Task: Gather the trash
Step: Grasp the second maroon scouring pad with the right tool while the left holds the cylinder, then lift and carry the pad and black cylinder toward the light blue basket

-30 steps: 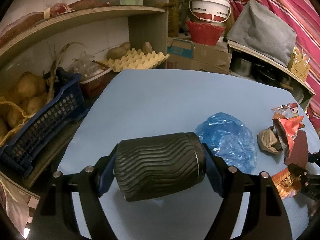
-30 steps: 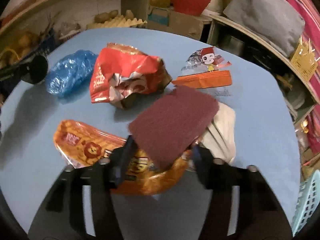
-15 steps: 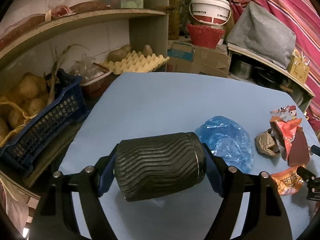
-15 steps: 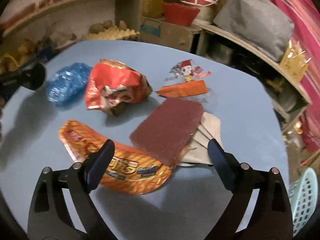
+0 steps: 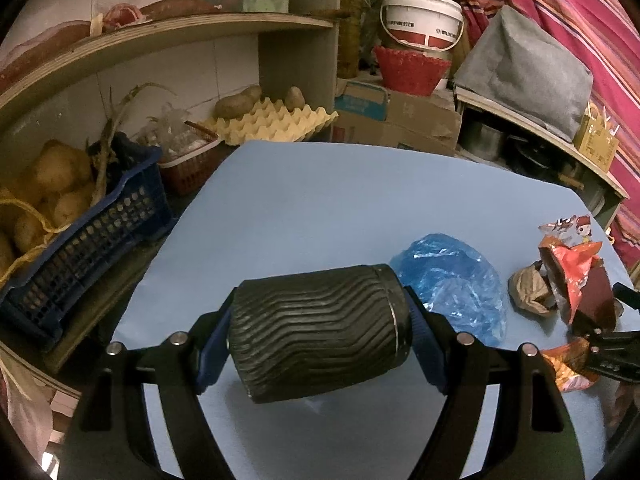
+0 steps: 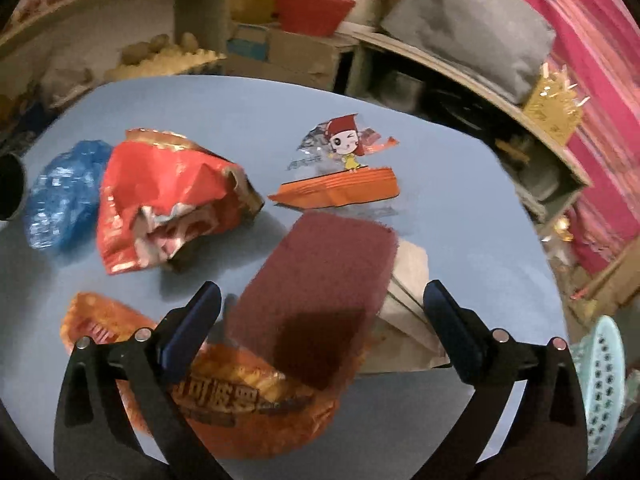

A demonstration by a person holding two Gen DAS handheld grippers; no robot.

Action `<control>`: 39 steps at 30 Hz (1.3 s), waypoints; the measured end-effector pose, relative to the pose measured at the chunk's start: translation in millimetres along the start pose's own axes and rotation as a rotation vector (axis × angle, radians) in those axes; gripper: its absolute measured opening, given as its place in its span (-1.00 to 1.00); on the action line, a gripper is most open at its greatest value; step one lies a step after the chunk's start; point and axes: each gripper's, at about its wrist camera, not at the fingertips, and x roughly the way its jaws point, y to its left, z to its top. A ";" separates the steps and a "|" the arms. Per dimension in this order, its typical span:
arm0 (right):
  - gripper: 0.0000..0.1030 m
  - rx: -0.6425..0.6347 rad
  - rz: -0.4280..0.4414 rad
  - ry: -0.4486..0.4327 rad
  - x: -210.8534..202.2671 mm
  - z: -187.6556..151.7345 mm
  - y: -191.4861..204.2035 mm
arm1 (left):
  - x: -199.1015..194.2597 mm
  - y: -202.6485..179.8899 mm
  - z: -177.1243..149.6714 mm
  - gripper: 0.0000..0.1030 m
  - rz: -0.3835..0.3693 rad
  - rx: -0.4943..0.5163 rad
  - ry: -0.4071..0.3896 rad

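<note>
Left gripper [image 5: 318, 334] clamps a ribbed black cup [image 5: 320, 330] crosswise above the blue table [image 5: 320, 196], long axis left-right, rim to the right. Right gripper [image 6: 320, 312], jaws just opened wide, straddles a maroon scouring pad [image 6: 320, 284] lying lengthwise, pointing far-right, atop an orange snack bag [image 6: 248, 396].

table [image 6: 248, 112]: blue top | on it: blue bag [image 6: 60, 196], red wrapper [image 6: 160, 184], orange packet [image 6: 256, 408], cartoon wrapper [image 6: 340, 176]

Dim storeroom, blue worktop [image 5: 320, 200], curved wooden shelves [image 5: 200, 32] against a white tiled wall [image 5: 160, 76], blue crate of potatoes [image 5: 80, 240], yellow egg tray [image 5: 276, 124], white bucket [image 5: 420, 20], striped pink curtain [image 5: 580, 20]
</note>
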 end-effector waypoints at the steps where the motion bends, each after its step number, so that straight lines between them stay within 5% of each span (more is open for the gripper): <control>1: 0.90 0.000 -0.021 0.003 0.6 1.3 2.8 | 0.0 -0.1 0.2 0.49 -0.002 0.000 -0.002; 4: 0.48 0.034 -0.011 0.034 6.8 4.6 3.1 | -0.1 -1.2 0.2 0.49 -0.003 0.001 -0.004; 6: 0.38 0.058 0.025 0.044 9.3 4.4 -1.5 | 1.0 -1.1 -0.9 0.49 -0.002 0.003 -0.003; 14: 0.34 0.111 0.100 0.000 -8.7 0.6 -26.7 | 0.2 -1.5 2.1 0.48 -0.001 0.001 -0.002; 25: 0.34 0.145 0.203 -0.175 -76.2 -7.2 -77.3 | -41.8 -34.1 7.3 0.49 -0.003 0.021 -0.093; 39: 0.32 0.216 0.171 -0.222 -117.2 -54.4 -189.8 | -85.8 -152.2 7.3 0.49 -0.079 0.138 -0.149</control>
